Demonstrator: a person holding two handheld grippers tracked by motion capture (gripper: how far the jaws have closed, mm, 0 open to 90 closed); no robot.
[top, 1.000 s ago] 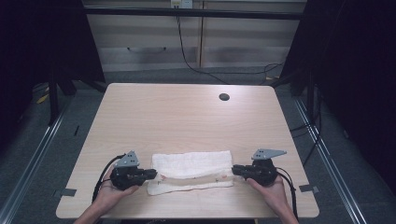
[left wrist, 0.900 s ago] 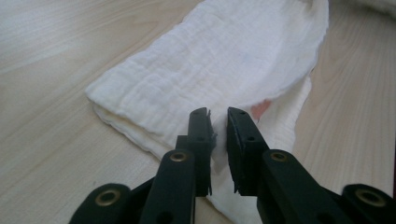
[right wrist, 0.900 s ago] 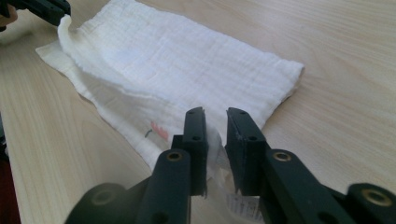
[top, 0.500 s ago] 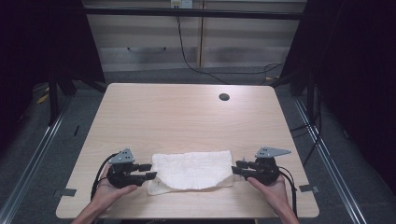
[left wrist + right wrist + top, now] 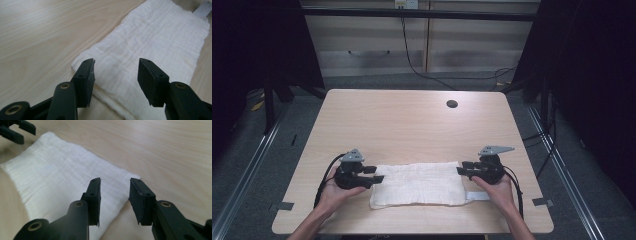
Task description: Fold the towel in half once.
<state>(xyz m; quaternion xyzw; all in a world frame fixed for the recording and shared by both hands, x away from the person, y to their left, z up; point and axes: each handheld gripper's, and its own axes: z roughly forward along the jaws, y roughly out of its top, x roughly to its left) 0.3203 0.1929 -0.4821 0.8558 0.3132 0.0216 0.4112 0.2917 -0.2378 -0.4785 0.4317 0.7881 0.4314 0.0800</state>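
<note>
Nearest the person, both hands sit at the near edge of the table [image 5: 412, 125], one at each short end of a folded white cloth [image 5: 417, 184]. The cloth lies flat with its long axis running straight from one gripper to the other, so each hand is equally close to its own end and neither has the advantage.

The left gripper [image 5: 374, 175] has just been opening its jaws; in the left gripper view they stand apart with nothing pinched, the cloth [image 5: 155, 47] spread on the table under and ahead of the fingers [image 5: 86, 75], its corner just inside the left-hand pad. The right gripper [image 5: 464, 169] has likewise just let its jaws part; in the right gripper view the cloth's [image 5: 65, 185] corner lies below and between the pads [image 5: 93, 197], untouched, and the fabric stretches away from the fingertips toward the far gripper.

A small white tag [image 5: 478, 195] sticks out from the cloth's near corner beside the right hand.

Beyond the fingertips the tabletop is bare wood, with a dark round cable hole [image 5: 452, 104] near the far edge.

The next grasp, I judge, depends on which long edge the jaws go for: the far one lies ahead of both.
</note>
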